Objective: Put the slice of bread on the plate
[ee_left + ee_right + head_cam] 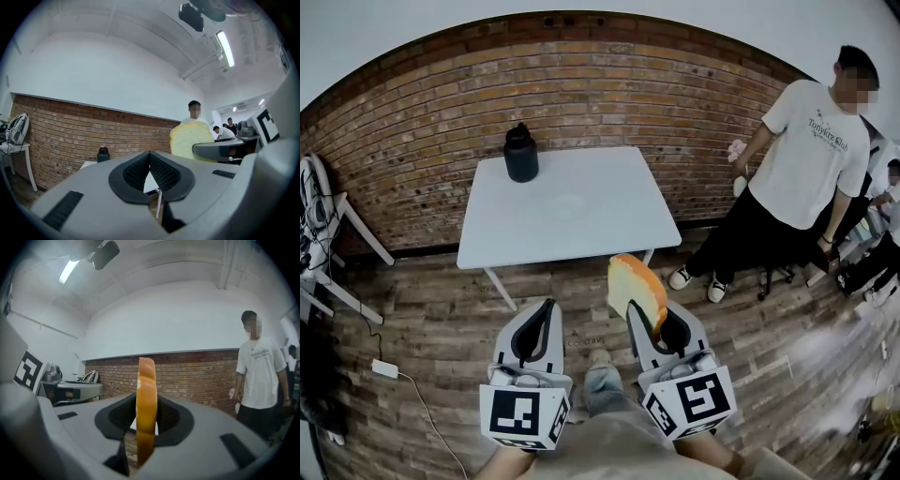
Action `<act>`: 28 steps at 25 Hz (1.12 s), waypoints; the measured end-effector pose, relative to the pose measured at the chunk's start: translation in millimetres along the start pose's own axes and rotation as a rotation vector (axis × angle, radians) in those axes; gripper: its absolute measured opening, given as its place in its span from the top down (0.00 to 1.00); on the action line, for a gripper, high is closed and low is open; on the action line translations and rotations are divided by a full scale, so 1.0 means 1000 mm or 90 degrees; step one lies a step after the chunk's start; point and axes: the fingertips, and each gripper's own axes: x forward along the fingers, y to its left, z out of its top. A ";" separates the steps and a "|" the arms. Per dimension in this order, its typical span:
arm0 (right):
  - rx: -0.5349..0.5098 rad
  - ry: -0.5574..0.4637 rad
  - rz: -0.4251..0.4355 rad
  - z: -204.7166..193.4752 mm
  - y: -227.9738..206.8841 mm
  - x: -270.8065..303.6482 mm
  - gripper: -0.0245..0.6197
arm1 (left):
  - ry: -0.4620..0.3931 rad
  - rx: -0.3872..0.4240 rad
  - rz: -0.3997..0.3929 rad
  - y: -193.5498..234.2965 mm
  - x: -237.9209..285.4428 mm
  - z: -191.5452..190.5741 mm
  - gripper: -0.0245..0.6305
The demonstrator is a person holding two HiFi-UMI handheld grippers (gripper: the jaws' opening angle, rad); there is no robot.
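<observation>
My right gripper (654, 323) pinches the slice of bread (636, 284) upright (so it cannot flop), short of the surface (609, 234); my left gripper (540, 319) is pressed together, empty.

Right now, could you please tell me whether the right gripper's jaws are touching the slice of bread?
Touching. The right gripper view shows the slice of bread standing on edge between the right gripper's jaws, both pressed against its faces.

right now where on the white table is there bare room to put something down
The white square table is bare along its front edge and whole right half. Only the back-left corner is taken, by the black lidded bottle. A faint round outline near the middle may be a plate.
</observation>
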 end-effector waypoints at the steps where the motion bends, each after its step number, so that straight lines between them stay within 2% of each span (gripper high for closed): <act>1: 0.000 0.001 0.001 0.000 -0.005 0.011 0.81 | -0.001 0.000 0.002 0.005 0.010 0.001 0.95; 10: 0.006 0.035 0.024 -0.009 -0.060 0.117 0.81 | 0.028 -0.015 0.015 0.042 0.118 -0.010 0.95; 18: -0.001 0.043 0.067 -0.003 -0.101 0.212 0.81 | 0.033 -0.018 0.063 0.086 0.205 -0.004 0.95; 28: 0.004 0.063 0.116 -0.015 -0.120 0.292 0.81 | 0.039 -0.030 0.107 0.130 0.270 -0.013 0.95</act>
